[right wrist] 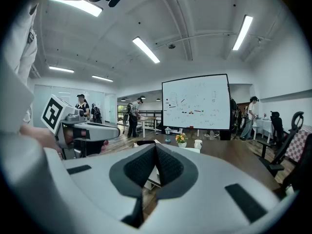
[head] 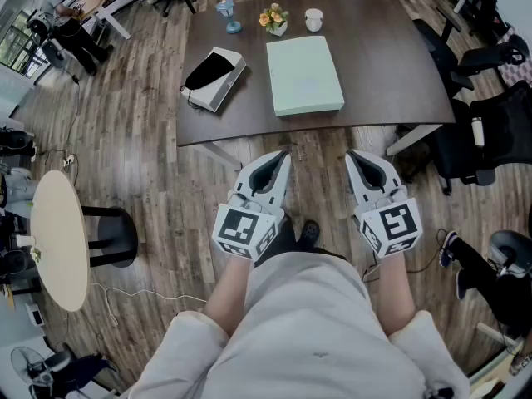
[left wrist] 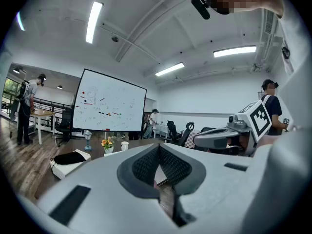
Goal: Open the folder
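A pale green folder (head: pixel 304 75) lies closed and flat on the dark brown table (head: pixel 399 73), toward its middle. Both grippers hang over the wooden floor short of the table's near edge, well apart from the folder. My left gripper (head: pixel 285 154) is shut, with nothing between its dark pads (left wrist: pixel 146 165). My right gripper (head: pixel 349 154) is likewise shut and empty, its pads (right wrist: pixel 168 167) pressed together. Each gripper points roughly level toward the table. The right gripper (left wrist: pixel 214 136) shows in the left gripper view, and the left gripper (right wrist: pixel 85 128) in the right gripper view.
On the table stand a black-and-white bag (head: pixel 214 76), a flower pot (head: pixel 274 19), a white cup (head: pixel 313 20) and a blue stemmed ornament (head: pixel 227 15). Office chairs (head: pixel 490 131) crowd the right side. A round table (head: pixel 60 239) stands left. A whiteboard (left wrist: pixel 109 101) and people are behind.
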The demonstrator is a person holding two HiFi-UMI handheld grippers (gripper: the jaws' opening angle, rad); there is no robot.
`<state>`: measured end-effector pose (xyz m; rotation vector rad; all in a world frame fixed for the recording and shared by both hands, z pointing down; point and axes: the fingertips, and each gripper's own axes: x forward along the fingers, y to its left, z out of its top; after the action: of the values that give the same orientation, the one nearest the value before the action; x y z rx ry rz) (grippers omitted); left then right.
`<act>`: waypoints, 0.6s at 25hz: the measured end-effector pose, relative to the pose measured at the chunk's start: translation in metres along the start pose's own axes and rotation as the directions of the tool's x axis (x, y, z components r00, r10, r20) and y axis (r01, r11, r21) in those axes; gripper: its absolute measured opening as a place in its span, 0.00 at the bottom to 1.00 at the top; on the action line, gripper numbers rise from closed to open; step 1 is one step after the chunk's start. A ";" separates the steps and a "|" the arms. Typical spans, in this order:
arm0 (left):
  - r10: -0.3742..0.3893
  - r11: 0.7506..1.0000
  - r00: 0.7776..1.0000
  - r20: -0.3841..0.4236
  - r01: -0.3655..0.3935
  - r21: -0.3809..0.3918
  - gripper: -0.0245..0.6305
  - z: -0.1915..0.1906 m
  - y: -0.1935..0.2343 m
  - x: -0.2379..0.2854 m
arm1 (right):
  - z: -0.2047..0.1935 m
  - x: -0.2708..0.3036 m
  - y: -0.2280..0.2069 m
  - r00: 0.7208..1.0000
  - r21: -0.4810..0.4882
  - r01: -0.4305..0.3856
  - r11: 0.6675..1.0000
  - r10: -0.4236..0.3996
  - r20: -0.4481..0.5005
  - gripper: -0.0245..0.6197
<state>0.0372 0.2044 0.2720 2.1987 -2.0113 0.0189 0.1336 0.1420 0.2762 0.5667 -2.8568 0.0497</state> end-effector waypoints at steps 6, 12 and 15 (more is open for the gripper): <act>0.002 1.000 1.000 0.001 -0.002 -0.030 0.04 -0.001 -0.004 -0.004 | -0.005 -0.010 0.000 1.000 0.006 0.002 1.000 -0.002 0.002 0.04; -0.011 0.999 1.000 0.005 0.011 -0.037 0.04 -0.002 -0.012 -0.008 | -0.002 -0.018 0.008 0.999 0.062 -0.026 0.998 0.024 0.042 0.04; -0.021 1.000 1.000 -0.005 0.021 -0.022 0.04 -0.004 -0.020 -0.009 | -0.004 -0.019 0.013 0.999 0.065 -0.039 0.997 0.037 0.035 0.04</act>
<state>0.0568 0.2155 0.2730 2.2042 -1.9757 -0.0004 0.1463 0.1617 0.2757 0.5302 -2.9083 0.1416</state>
